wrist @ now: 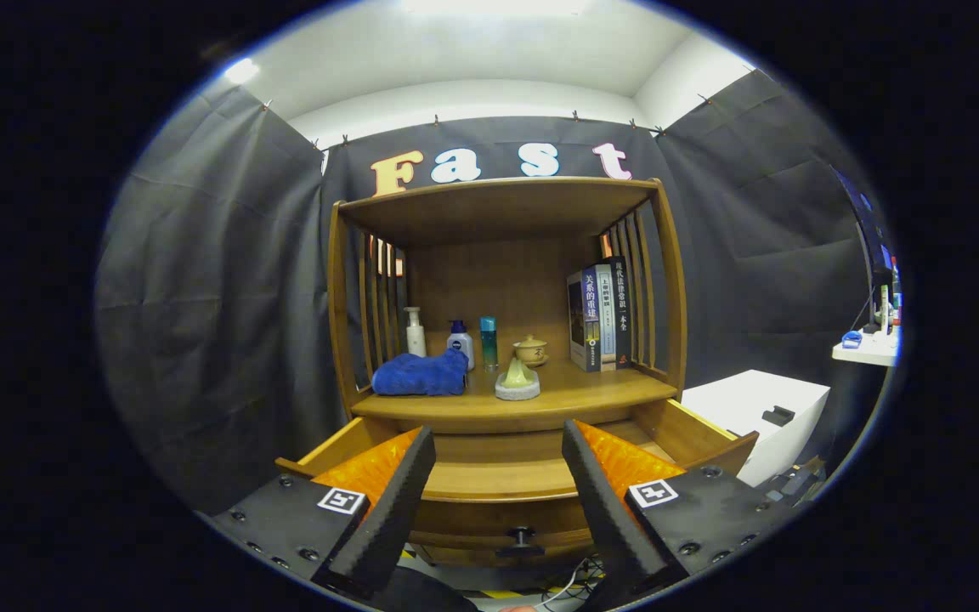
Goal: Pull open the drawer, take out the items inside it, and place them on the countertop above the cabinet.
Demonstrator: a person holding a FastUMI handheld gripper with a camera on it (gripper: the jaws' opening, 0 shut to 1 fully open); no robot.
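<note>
The gripper sits in the lower middle of the frame with its fingers spread wide apart and nothing between them — just hanging in front of the cabinet. The drawer is pulled out toward the camera, filling the lower centre between and behind the two fingers. Its front panel shows a small dark knob right near the bottom centre. Can't tell what's inside the drawer from this angle; the fingers cover the corners and the bit of floor that shows looks like bare wood.

Above it, dead centre, the worktop holds a folded blue cloth on the left, and just right of that a small greenish cone-shaped ornament on a pale round base. Behind them stand a white pump bottle, a white bottle with a blue pump, a slim teal bottle and a little yellowish lidded pot. A few books stand upright at the right end, against the slatted side.

Further right in the frame — a white box.
</note>
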